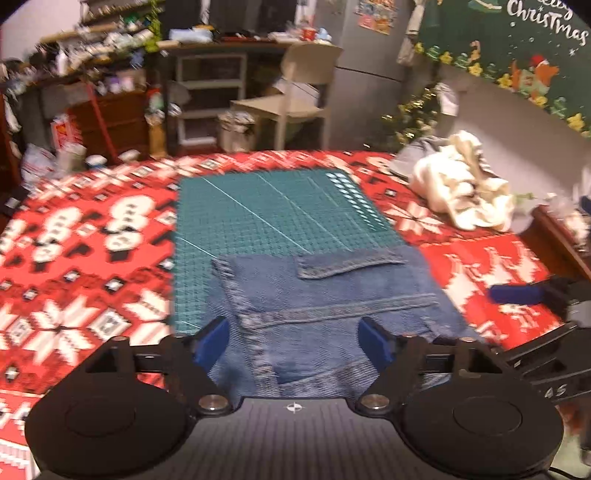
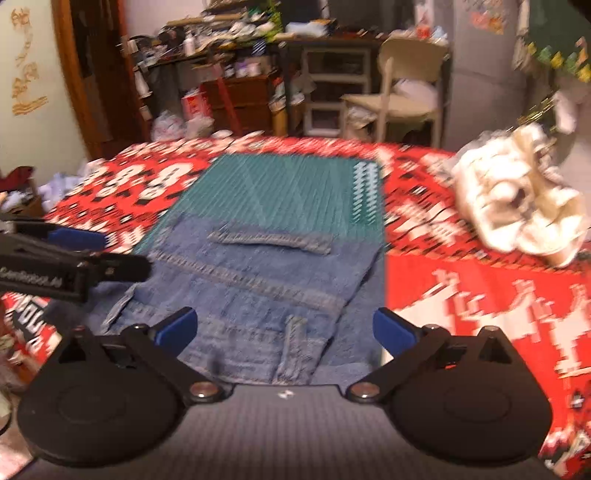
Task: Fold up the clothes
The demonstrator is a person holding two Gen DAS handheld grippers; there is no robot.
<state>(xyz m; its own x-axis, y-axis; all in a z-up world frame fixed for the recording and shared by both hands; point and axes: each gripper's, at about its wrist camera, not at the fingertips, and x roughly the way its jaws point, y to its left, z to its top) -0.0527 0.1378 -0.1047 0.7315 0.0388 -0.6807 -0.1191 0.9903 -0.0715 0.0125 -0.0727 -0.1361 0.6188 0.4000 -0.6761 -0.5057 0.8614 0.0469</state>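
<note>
- Both claws hang released: my left gripper (image 1: 293, 338) and my right gripper (image 2: 284, 328) stand with blue pads spread wide and nothing between them.
- Directly ahead of and below both claws lie the folded jeans (image 1: 325, 314), flat and free, partly on the green cutting mat (image 1: 273, 206) and overhanging it toward me.
- Their long axis runs away from me, along the line my fingers point; neither claw seems clearly nearer.
- Off to my right, well apart from the jeans, sits a crumpled white garment (image 2: 517, 206) on the red Christmas cloth (image 1: 85, 258); judging by that, my right claw has the shorter reach to it.
- Readable writing: "Christmas" on the green wall banner (image 1: 546, 22). Lettering on the other claw's arm is too blurred to read.
</note>
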